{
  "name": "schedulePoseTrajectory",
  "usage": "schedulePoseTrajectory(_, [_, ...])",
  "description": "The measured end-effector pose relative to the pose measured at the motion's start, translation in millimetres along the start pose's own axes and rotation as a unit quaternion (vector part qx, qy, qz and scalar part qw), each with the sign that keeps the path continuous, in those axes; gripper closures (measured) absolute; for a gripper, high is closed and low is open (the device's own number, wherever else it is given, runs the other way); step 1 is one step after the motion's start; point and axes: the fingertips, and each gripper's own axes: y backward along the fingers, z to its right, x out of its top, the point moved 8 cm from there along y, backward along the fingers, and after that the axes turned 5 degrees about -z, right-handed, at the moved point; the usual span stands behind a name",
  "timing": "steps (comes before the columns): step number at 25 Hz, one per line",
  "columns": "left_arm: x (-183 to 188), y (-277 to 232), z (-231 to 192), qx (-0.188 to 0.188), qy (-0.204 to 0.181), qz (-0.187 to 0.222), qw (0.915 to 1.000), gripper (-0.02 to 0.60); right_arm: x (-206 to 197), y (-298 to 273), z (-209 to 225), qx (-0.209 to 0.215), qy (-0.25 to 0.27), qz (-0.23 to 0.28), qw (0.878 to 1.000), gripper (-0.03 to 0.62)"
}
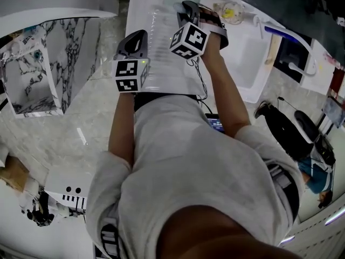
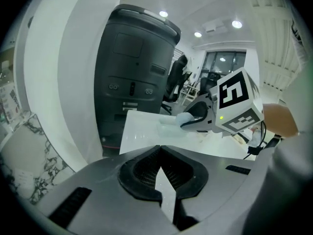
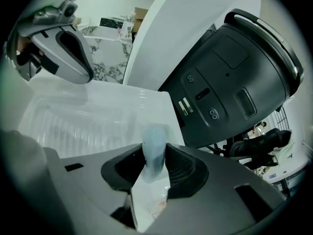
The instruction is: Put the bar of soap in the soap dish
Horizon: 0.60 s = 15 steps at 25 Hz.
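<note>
pale blue bar of soap (image 3: 153,137) clamped on end in the right gripper (image 3: 155,155), soap dish (image 2: 167,127) just beneath it near the table (image 2: 139,138) far edge; left gripper (image 2: 160,177) closed, empty.

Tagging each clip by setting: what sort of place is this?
Likely an office or lab set up for recording, not a home bathroom: a white worktable, an office chair, recessed ceiling lights, and a big black machine.
</note>
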Motion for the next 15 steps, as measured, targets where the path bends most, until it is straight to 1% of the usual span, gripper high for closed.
schedulePoseTrajectory(8, [0,-2,-5,0.005,-0.003,-0.004,1.0,0.563,8,-17,0,-0.005,0.015,-0.018,1.0,0.467])
schedulePoseTrajectory(15, [-2,-3,-8,0.006,0.006,-0.01,0.9999,0.563,9,-29,2,-0.002,0.031,-0.028,0.999,0.467])
